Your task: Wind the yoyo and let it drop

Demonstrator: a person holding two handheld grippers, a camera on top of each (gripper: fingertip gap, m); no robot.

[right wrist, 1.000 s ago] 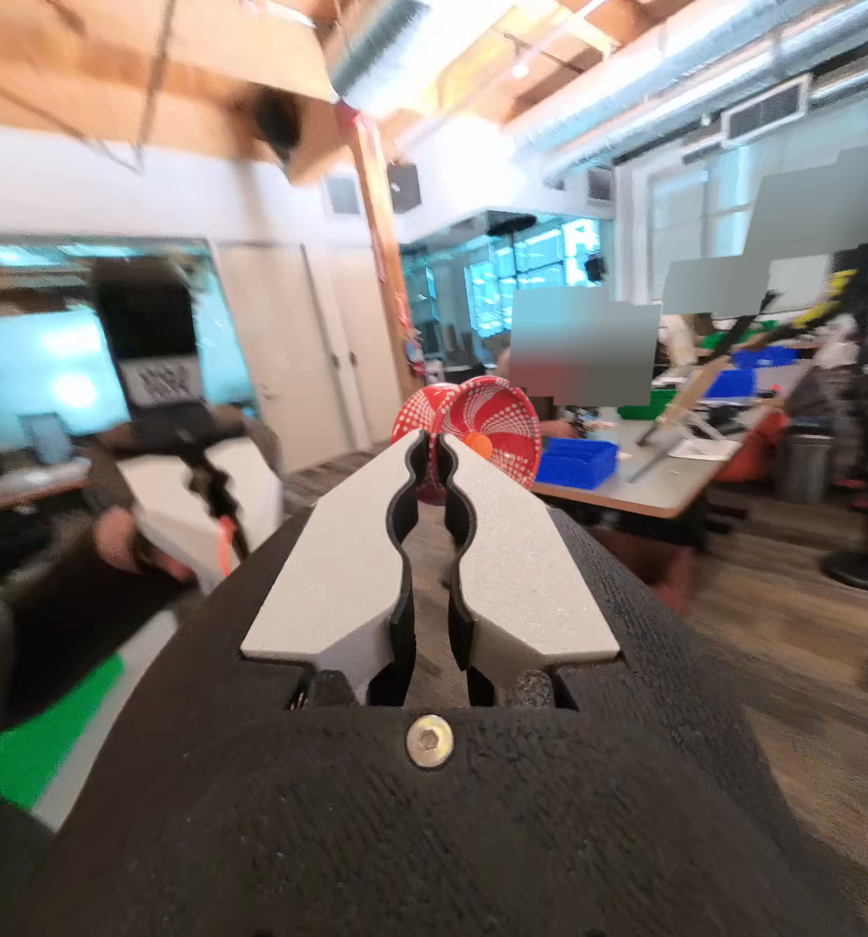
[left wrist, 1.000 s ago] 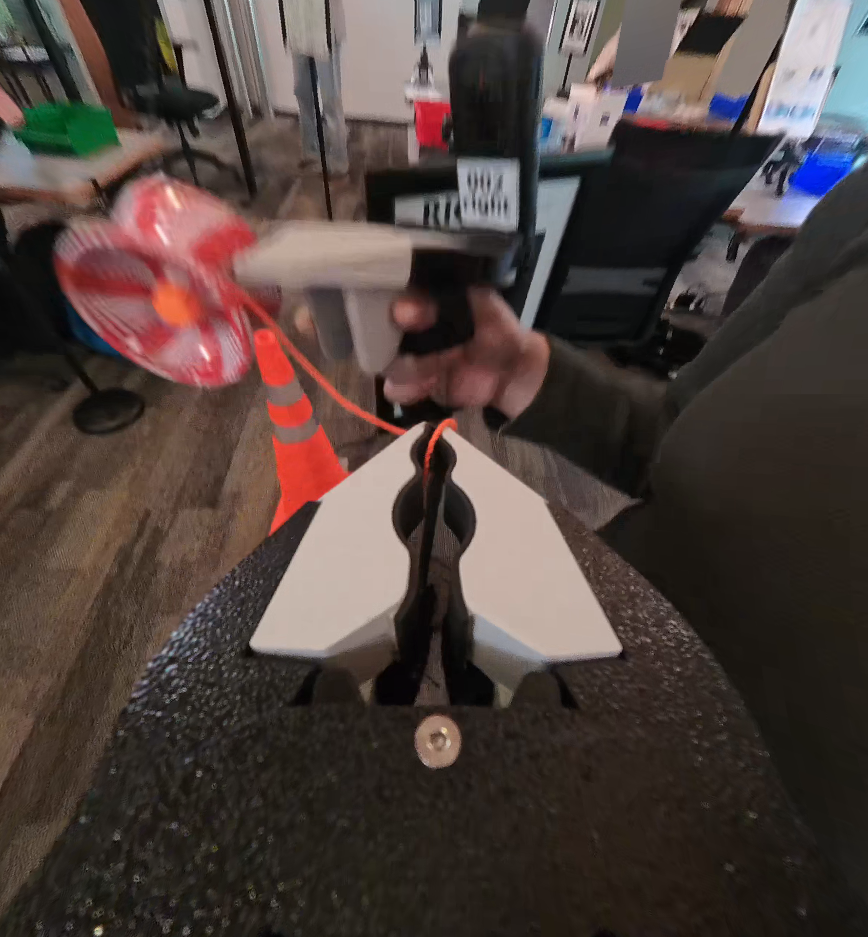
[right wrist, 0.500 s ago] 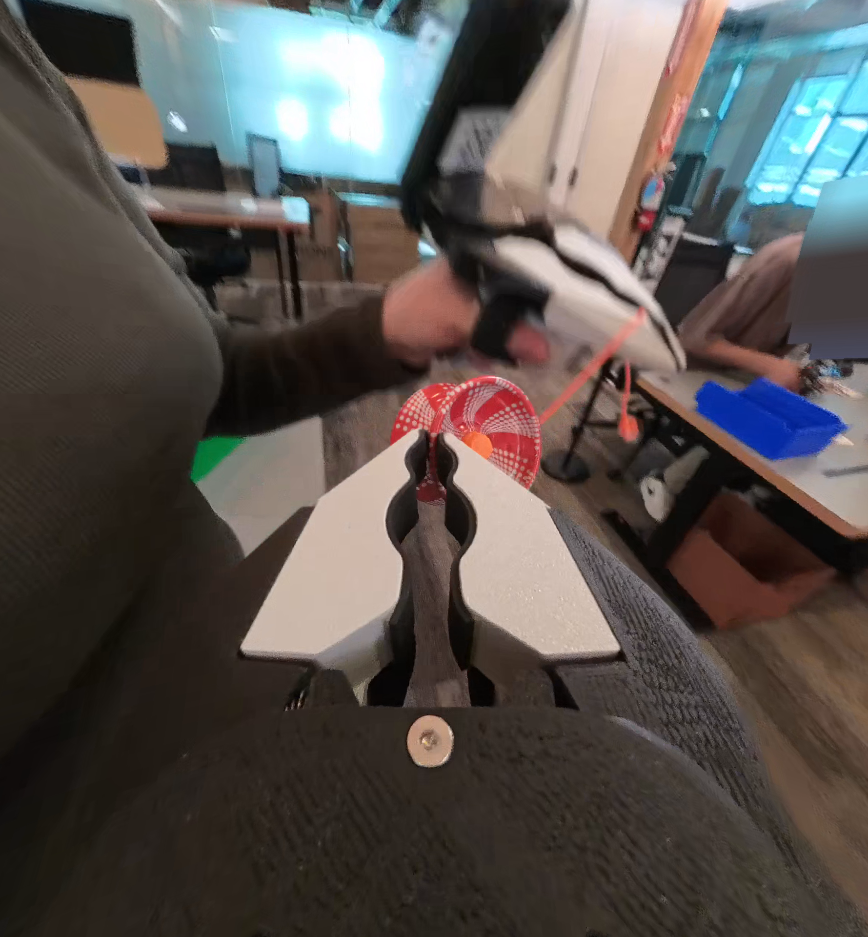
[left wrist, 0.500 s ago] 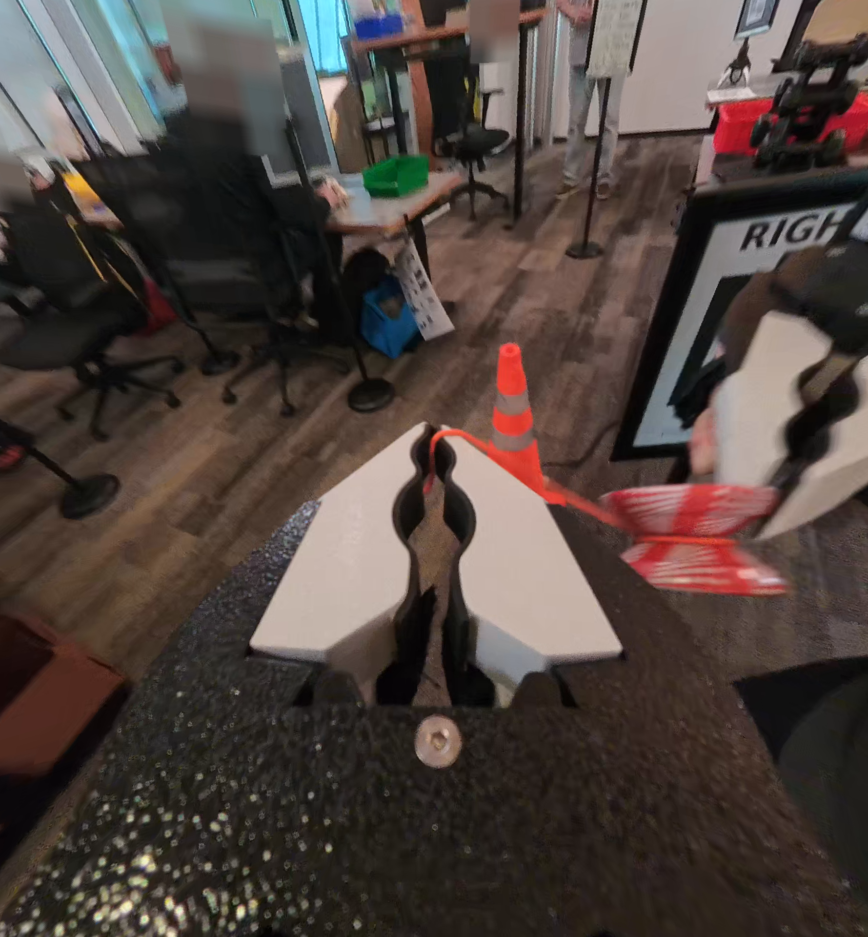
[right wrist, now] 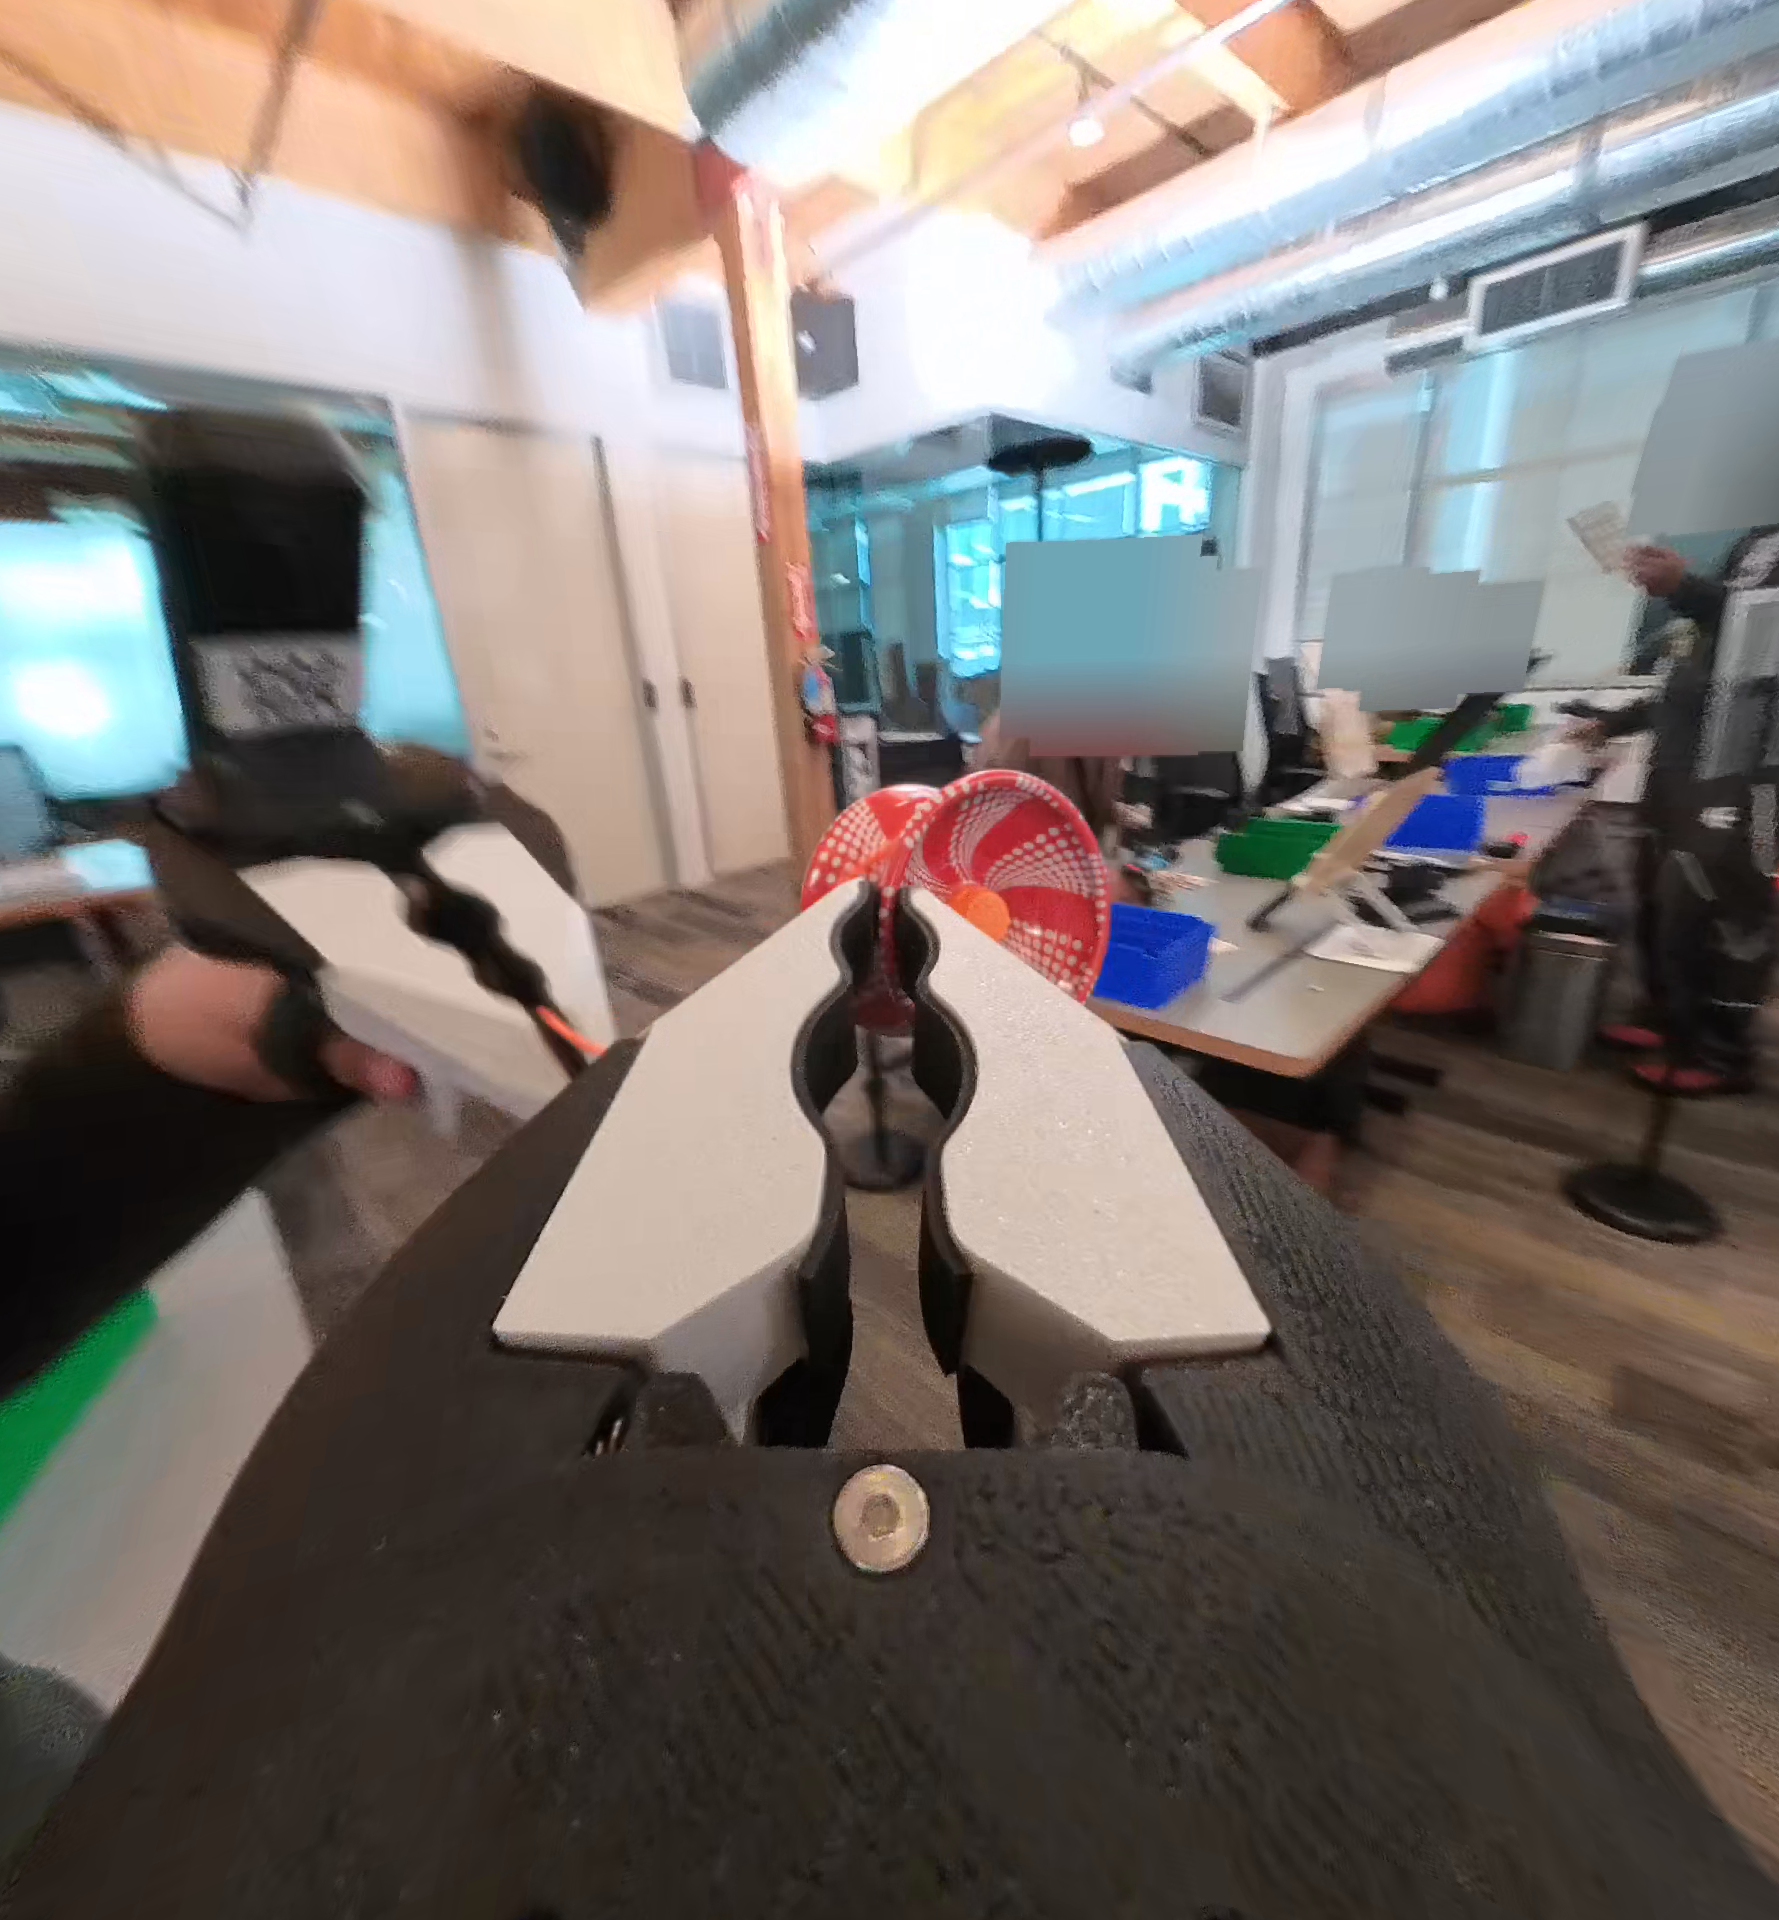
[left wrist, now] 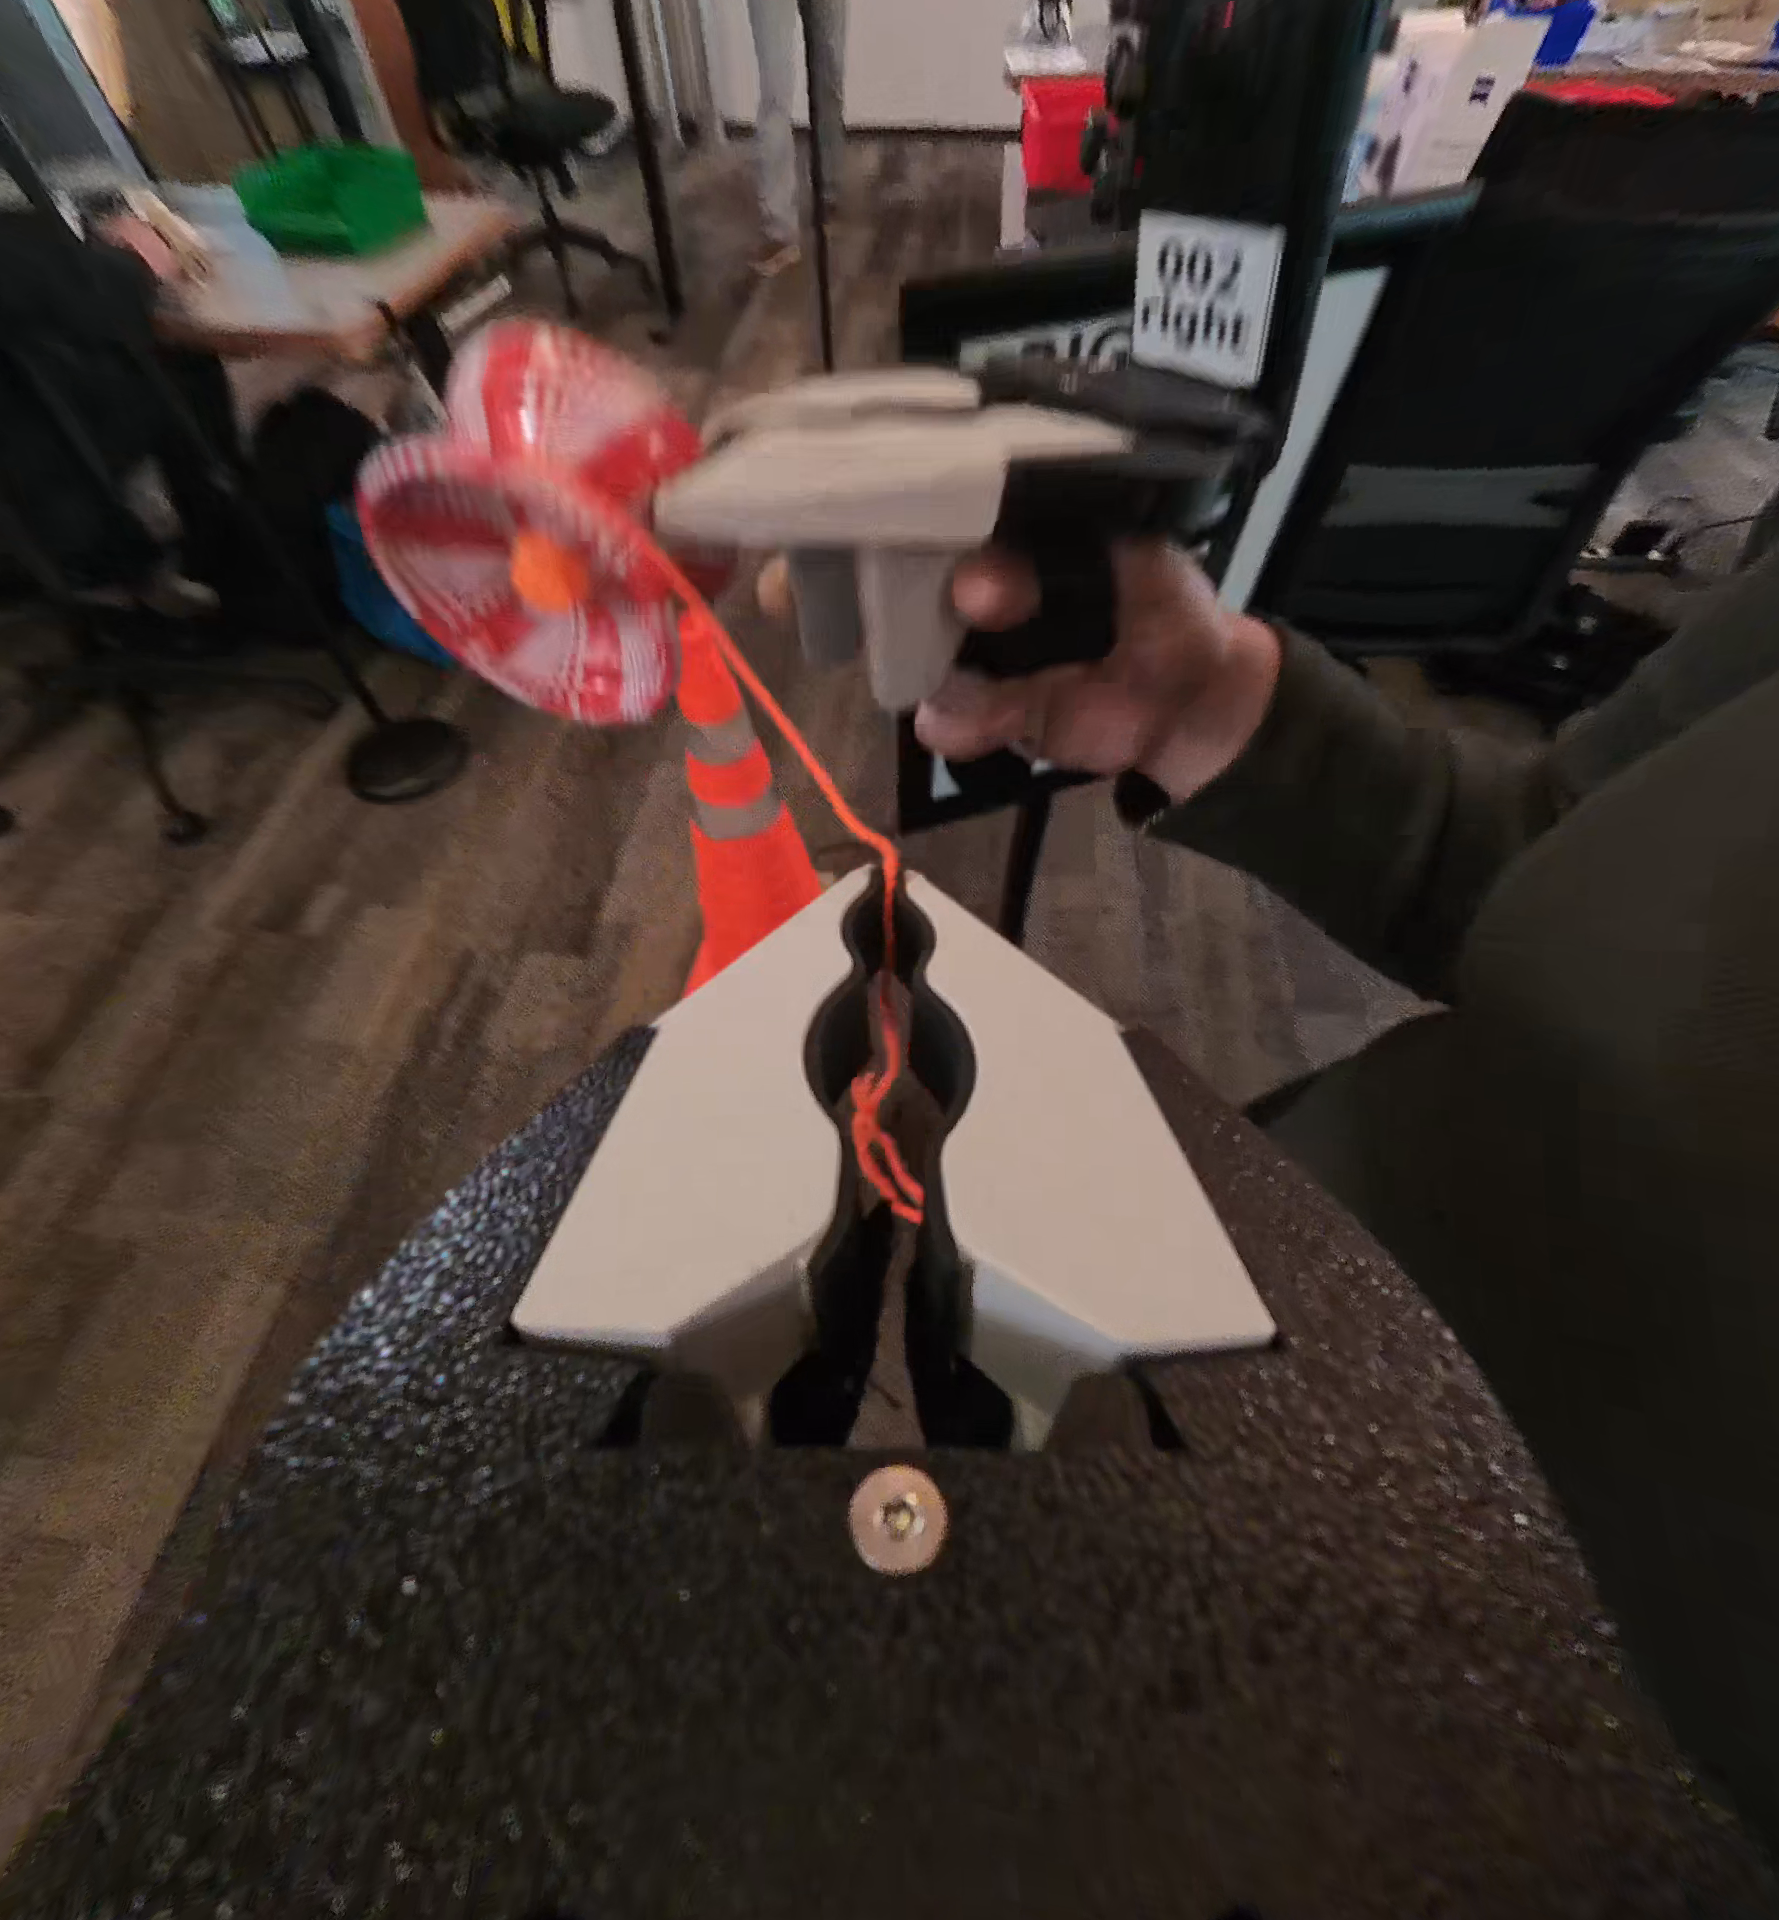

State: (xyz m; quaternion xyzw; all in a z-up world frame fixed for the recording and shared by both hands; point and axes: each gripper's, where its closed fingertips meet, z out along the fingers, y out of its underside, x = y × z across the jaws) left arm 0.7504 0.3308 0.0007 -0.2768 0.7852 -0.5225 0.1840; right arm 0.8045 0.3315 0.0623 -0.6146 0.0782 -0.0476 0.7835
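Observation:
A red and white yoyo [left wrist: 537,556] with an orange hub is held in the air by my right gripper [left wrist: 693,488], whose fingers are shut on its middle. In the right wrist view the yoyo [right wrist: 978,868] sits at the tips of my right gripper [right wrist: 890,894]. An orange string [left wrist: 781,727] runs taut from the yoyo to my left gripper [left wrist: 890,878], which is shut on the string; its loose looped end lies between the fingers. My left gripper also shows in the right wrist view [right wrist: 511,966], at the left.
An orange traffic cone [left wrist: 734,831] stands on the wood floor behind my left gripper. Office chairs [left wrist: 1508,416], desks with blue bins [right wrist: 1155,951] and green bins [left wrist: 329,197], a stand base [left wrist: 407,743] and people are around. The person's dark sleeve [left wrist: 1487,831] fills the right. The left gripper's tips are roughly 8 cm from the right gripper's.
The right gripper swung the yoyo round from low at the right to upper left of my left gripper, as one second ago. Both grips have held.

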